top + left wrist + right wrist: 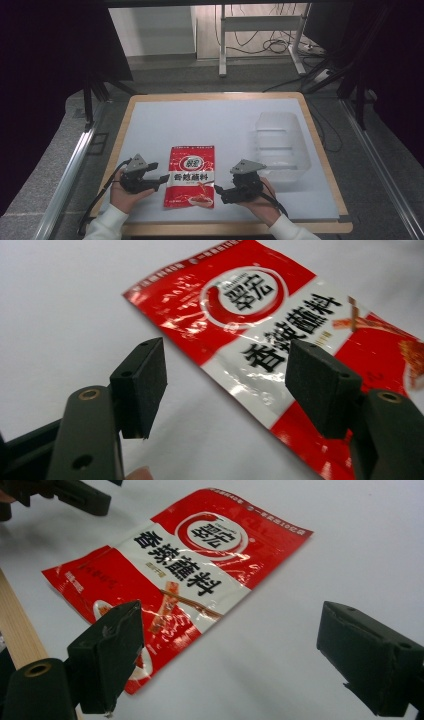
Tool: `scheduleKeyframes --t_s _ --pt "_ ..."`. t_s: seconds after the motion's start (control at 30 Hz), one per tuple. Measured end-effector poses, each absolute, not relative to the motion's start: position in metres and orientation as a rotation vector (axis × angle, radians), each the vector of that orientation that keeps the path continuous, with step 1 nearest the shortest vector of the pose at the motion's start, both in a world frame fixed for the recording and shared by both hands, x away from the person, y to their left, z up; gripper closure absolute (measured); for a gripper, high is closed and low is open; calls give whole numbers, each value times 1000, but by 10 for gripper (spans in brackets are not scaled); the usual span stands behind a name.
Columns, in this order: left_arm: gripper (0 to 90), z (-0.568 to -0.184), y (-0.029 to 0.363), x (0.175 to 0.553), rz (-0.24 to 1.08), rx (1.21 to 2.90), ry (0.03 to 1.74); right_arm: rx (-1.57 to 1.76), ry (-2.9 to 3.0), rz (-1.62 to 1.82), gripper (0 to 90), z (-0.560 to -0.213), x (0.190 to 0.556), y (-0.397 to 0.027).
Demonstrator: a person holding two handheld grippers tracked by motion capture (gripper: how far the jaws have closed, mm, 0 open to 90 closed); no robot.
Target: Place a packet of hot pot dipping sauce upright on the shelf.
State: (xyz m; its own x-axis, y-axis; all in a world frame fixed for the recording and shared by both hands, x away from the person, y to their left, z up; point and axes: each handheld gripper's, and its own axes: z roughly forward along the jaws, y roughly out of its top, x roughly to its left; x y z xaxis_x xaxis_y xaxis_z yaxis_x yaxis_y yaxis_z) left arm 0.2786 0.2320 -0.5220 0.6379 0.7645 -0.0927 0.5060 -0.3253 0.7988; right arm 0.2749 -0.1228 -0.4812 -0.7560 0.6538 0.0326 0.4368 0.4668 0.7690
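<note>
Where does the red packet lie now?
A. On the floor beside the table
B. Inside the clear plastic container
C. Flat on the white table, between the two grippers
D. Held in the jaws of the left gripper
C: the red packet lies flat on the white table between the open left gripper and right gripper, apart from the clear container.

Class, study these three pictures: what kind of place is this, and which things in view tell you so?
Probably a lab or studio set up for recording handling demonstrations, not a home. A white-topped table stands between dark curtains, loose cables lie on the floor behind it, and a person holds a left gripper and right gripper beside a red sachet.
</note>
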Motion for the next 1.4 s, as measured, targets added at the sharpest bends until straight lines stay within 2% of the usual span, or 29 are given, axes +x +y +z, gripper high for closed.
scheduleKeyframes --t_s 0.4,0.7,0.87,1.17,1.4 --pt "328 -520 231 279 392 1995 986 902 2452 1174 139 -472 275 -137" --pt "327 -523 233 278 397 2015 979 877 2461 1146 159 -470 286 -130" --pt "326 -522 233 277 396 2013 985 849 2463 1162 180 -458 294 -125" --pt "326 -520 235 280 399 2002 995 813 2485 1177 218 -436 329 -113" --pt "327 -521 235 282 392 1994 1003 843 2566 1121 238 -433 361 -94"
